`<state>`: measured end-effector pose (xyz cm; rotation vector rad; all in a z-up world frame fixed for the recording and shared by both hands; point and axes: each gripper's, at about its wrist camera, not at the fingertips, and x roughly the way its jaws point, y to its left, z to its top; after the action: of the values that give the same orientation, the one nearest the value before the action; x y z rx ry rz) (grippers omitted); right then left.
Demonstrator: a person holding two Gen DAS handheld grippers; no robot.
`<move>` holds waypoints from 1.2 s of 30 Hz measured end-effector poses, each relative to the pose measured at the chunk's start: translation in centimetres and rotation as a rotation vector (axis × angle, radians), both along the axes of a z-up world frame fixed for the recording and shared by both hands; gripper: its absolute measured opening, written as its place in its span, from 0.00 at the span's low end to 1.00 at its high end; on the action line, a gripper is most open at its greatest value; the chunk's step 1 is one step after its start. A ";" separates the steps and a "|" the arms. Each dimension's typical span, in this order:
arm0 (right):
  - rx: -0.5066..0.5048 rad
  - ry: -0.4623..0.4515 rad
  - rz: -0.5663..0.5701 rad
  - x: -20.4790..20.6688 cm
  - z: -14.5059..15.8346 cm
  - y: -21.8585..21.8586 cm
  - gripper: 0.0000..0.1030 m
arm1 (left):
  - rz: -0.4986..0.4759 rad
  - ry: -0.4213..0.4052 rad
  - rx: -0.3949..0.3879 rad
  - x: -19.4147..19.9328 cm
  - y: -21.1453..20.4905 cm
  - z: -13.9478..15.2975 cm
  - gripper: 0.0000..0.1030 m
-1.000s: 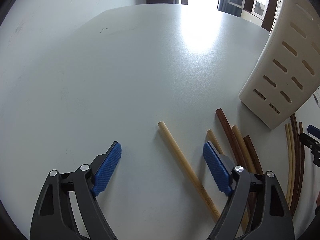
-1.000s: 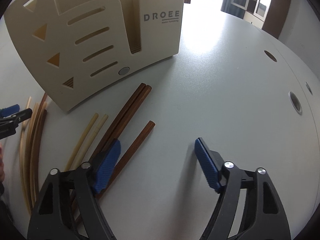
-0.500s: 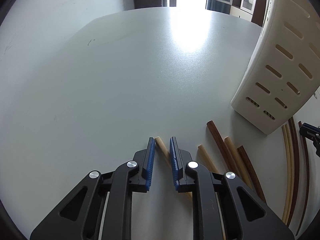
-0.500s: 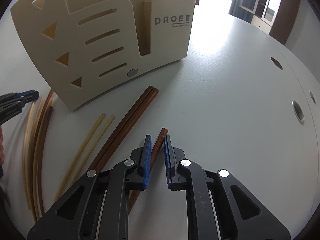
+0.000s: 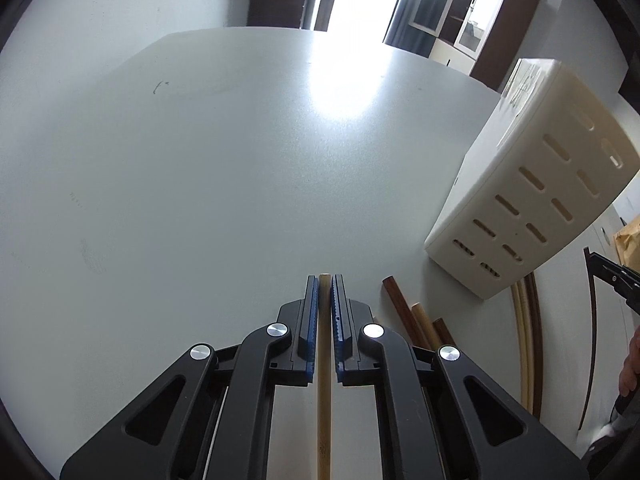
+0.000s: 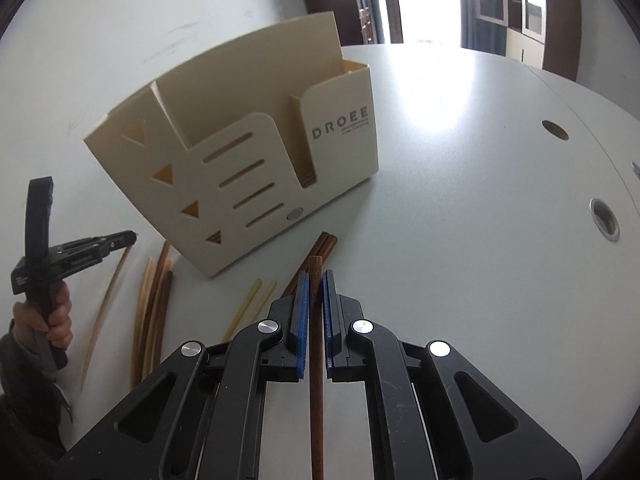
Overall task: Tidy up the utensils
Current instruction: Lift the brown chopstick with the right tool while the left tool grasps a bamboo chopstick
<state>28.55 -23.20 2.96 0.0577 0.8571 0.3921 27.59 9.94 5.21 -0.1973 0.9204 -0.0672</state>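
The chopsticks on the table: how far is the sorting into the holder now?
Done: nothing visibly; the cream slotted holder shows no chopstick in its open compartments.

In hand: the left gripper is shut on a light bamboo chopstick, and the right gripper is shut on a dark wooden chopstick.

Left: several light and dark chopsticks lie on the white table beside the holder.

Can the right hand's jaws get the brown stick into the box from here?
Probably yes. The right gripper grips the dark chopstick, and the holder stands ahead, open on top, nothing between them.
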 end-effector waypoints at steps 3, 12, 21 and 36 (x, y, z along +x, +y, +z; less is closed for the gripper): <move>-0.005 -0.113 0.000 -1.1 3.6 0.4 0.07 | -0.033 -0.107 -0.010 -1.2 -0.8 3.8 0.06; 0.051 -0.398 -0.013 -2.9 12.8 1.4 0.07 | -0.080 -0.417 -0.054 -8.6 -2.3 11.9 0.06; 0.280 -0.544 0.047 -2.3 17.9 1.3 0.07 | 0.018 -0.564 -0.084 -12.7 -1.5 16.2 0.06; 0.497 -0.609 0.037 2.4 21.6 0.5 0.07 | 0.133 -0.734 0.053 -9.1 -9.2 27.8 0.06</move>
<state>30.93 -22.75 24.58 0.3637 0.1464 0.6110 18.49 0.69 33.00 -0.1655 0.1761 0.0099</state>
